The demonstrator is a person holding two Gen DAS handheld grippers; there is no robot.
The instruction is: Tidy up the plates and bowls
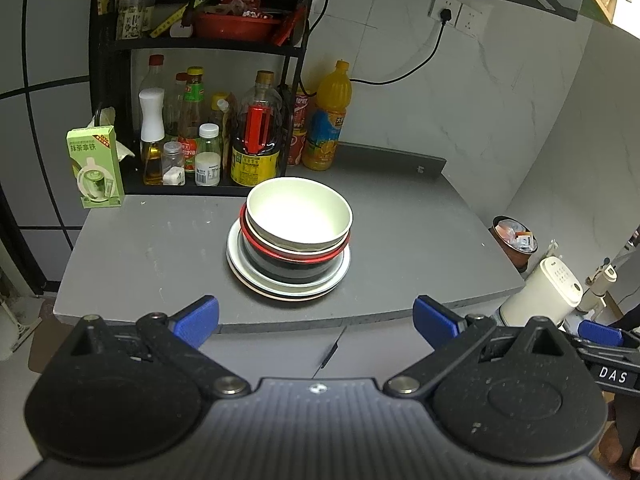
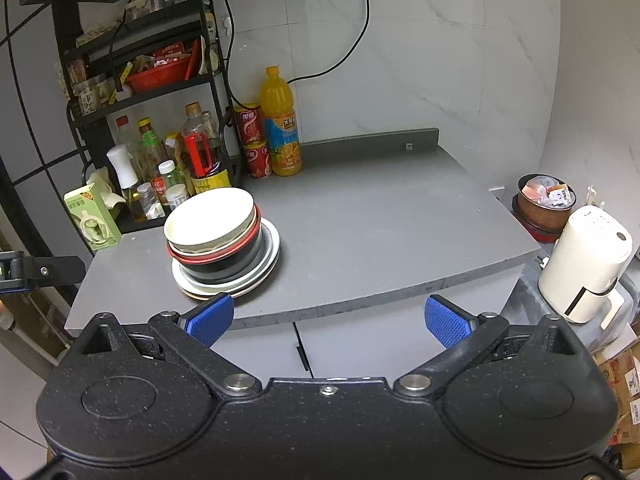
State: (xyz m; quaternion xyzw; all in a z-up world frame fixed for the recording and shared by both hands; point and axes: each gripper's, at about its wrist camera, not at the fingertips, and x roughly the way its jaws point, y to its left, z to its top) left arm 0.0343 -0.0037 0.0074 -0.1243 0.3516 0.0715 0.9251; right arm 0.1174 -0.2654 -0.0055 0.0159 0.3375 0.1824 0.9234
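Both the left gripper (image 1: 316, 316) and right gripper (image 2: 329, 318) hover level before the grey bench (image 1: 160, 248), jaws spread wide and empty, facing the stacked bowls and plates (image 1: 290, 244).

The lower plates (image 1: 256, 284) in the stack are covered by the black bowl (image 1: 288, 268) above them, so only their rims are seen and their number cannot be told. The black bowl's inside is hidden by the red-rimmed bowl (image 1: 280, 250) and the cream bowl (image 1: 298, 216) nested in it. The labels on the bottles in the rack (image 2: 148, 148) are too small to be read. The white kettle (image 2: 584, 264) is partly cut off behind the right gripper (image 2: 328, 316) in the right wrist view.
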